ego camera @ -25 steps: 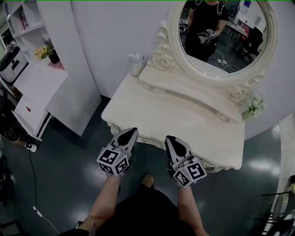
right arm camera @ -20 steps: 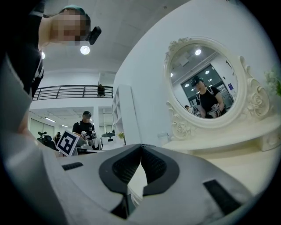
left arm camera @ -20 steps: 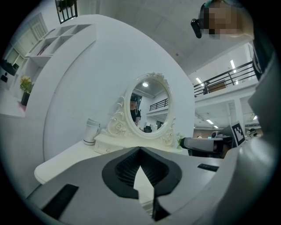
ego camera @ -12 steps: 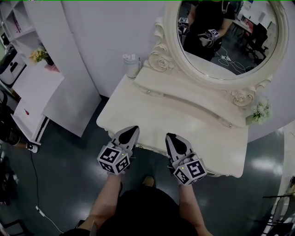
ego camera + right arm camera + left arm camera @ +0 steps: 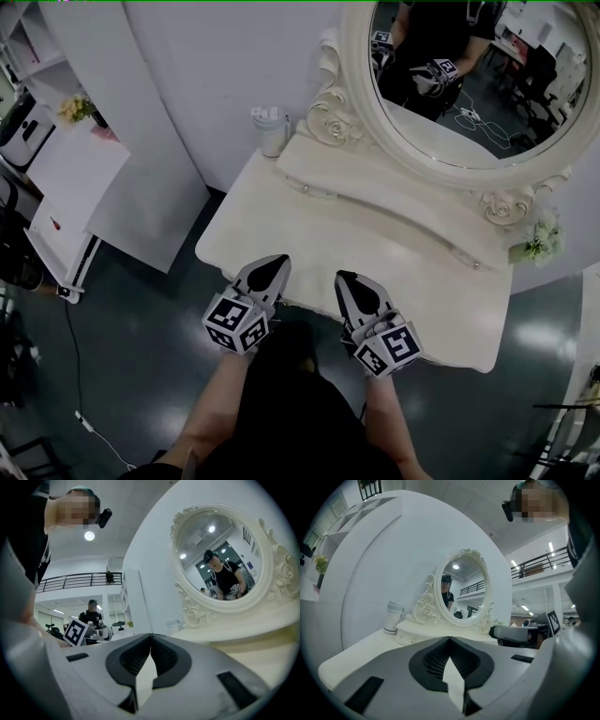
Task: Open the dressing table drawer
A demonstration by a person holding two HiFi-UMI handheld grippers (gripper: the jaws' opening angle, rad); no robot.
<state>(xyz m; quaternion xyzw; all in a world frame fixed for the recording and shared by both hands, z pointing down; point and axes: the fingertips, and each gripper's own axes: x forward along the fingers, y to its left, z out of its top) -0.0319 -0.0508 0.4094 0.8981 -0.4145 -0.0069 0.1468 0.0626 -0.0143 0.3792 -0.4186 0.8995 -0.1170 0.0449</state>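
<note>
1. Dressing table drawer: sits beneath the near edge of the dressing table [image 5: 375, 234]; front barely visible, apparently unopened.
2. Left gripper [image 5: 272, 267], right gripper [image 5: 349, 281]: jaws clenched, empty; both have advanced to that edge.
3. Reading: approach only, handle not yet gripped.

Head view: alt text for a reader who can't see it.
Shut and empty, the left tongs and right tongs point at the front edge of a cream carved dressing table. An oval cream-framed mirror stands at its back, a white cylindrical jar beside it.

Grey left tool [image 5: 275, 261], right tool [image 5: 345, 278], marker cubes [image 5: 234, 323]
</note>
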